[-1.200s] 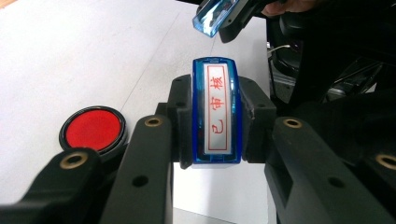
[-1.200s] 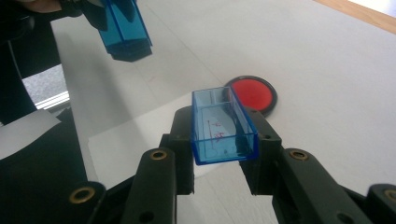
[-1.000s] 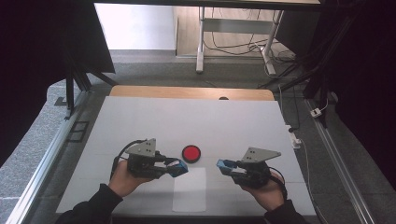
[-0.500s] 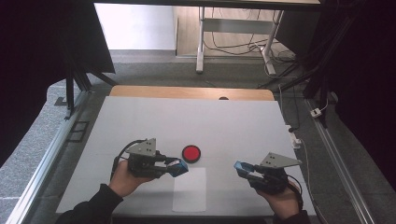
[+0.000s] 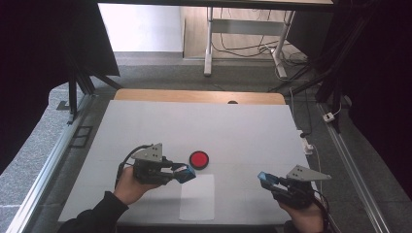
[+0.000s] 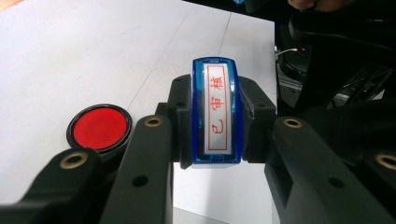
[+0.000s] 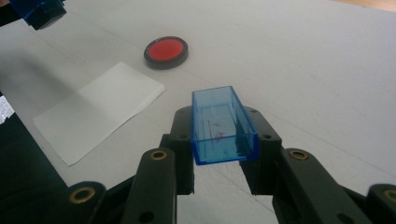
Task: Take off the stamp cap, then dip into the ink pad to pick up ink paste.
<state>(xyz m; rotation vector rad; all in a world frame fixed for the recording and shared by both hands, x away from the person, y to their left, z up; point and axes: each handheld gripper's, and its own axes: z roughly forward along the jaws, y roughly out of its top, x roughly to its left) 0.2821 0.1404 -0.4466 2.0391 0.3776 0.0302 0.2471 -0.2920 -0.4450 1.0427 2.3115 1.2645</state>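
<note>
Stamp (image 6: 216, 112) beside red ink pad (image 5: 198, 159), paper sheet (image 5: 197, 196) nearby

Most of the tabletop (image 5: 233, 121) is left bare, so plenty of room can be found across the far half and along both sides. The middle near the front is taken up by the red ink pad (image 5: 198, 159) and, just beside it, the flat paper sheet (image 5: 197, 196), which probably wouldn't block much. A wide gap is left between the left gripper (image 5: 184, 173) and the right gripper (image 5: 265, 178).
</note>
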